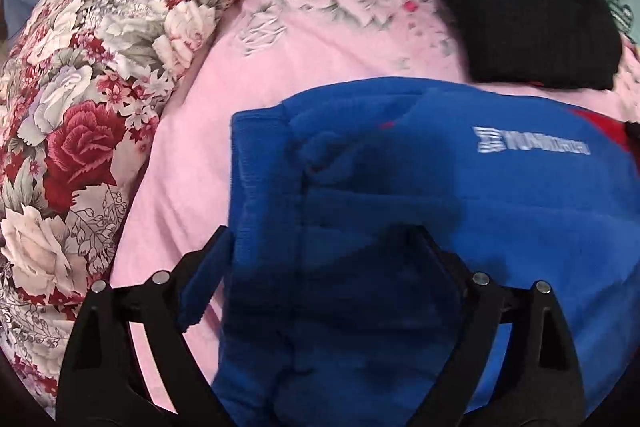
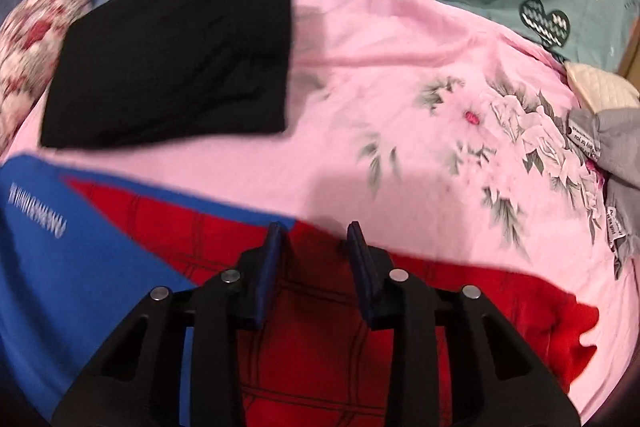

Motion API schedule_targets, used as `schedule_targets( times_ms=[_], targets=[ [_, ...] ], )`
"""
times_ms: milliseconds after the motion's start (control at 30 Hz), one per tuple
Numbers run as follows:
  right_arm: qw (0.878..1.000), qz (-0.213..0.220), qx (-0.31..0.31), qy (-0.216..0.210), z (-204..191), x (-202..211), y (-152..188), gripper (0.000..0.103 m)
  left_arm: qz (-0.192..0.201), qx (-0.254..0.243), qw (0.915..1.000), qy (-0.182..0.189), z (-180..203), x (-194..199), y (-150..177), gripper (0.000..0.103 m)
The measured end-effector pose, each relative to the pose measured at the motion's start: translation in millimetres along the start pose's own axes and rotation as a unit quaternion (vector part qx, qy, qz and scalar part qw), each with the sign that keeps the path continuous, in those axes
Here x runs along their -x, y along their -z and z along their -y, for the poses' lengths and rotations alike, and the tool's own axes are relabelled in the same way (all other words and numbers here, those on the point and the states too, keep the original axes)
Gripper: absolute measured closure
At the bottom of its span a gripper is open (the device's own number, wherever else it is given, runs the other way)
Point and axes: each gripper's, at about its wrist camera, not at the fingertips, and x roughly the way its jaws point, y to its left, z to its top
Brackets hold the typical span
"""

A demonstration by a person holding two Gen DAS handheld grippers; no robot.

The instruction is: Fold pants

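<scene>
With the left gripper (image 1: 320,259) spread wide over the pants (image 1: 400,207) and the right gripper (image 2: 316,255) half-closed gripping nothing, the fold may slump.

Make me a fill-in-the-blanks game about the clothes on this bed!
1. The folded pants under the left hand-held gripper are mostly ____.
2. The other folded garment lying farther away is ____.
3. The sheet under the clothes is ____ with flowers.
4. The patch between the right hand-held gripper's fingers is ____.

Missing words: blue; black; pink; red
</scene>
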Motion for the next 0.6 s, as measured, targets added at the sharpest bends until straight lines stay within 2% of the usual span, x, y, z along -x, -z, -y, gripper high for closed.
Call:
schedule_targets(
  times_ms=[133,167,200,267,400,500,567,600],
  targets=[
    [0.999,0.011,-0.041,0.024,4.9,0.8,-14.7,0.064,-0.01,0.034,0.9993,0.006,-22.4,-3.3,-1.7,0.01],
    [0.998,0.012,-0.054,0.019,9.3,8.7,-12.7,0.059,-0.007,0.038,0.9993,0.001,-27.1,0.2,0.1,0.01],
    [0.998,0.015,-0.067,0.003,15.0,18.9,-8.5,0.052,-0.003,0.039,0.9992,-0.003,-30.0,3.9,2.7,0.011],
    [0.996,0.019,-0.077,-0.04,23.2,39.5,4.3,0.049,0.012,0.044,0.999,0.002,-36.3,15.5,8.2,0.011],
    [0.997,-0.007,-0.073,-0.03,52.6,67.3,36.6,0.049,0.03,0.041,0.998,0.037,-32.9,33.9,19.6,0.011],
    [0.994,-0.048,-0.087,-0.05,79.6,64.9,57.4,0.049,0.029,0.015,0.9979,0.056,-17.5,34.8,27.2,0.01],
    [0.995,-0.061,-0.073,-0.004,91.9,51.9,60.9,0.051,0.017,0.003,0.9991,0.038,-6.4,25.7,28.3,0.01],
    [0.997,-0.037,-0.059,0.037,99.2,46.5,56.4,0.051,0.016,0.001,0.9995,0.028,-3.4,21.1,26.9,0.01]
  ],
)
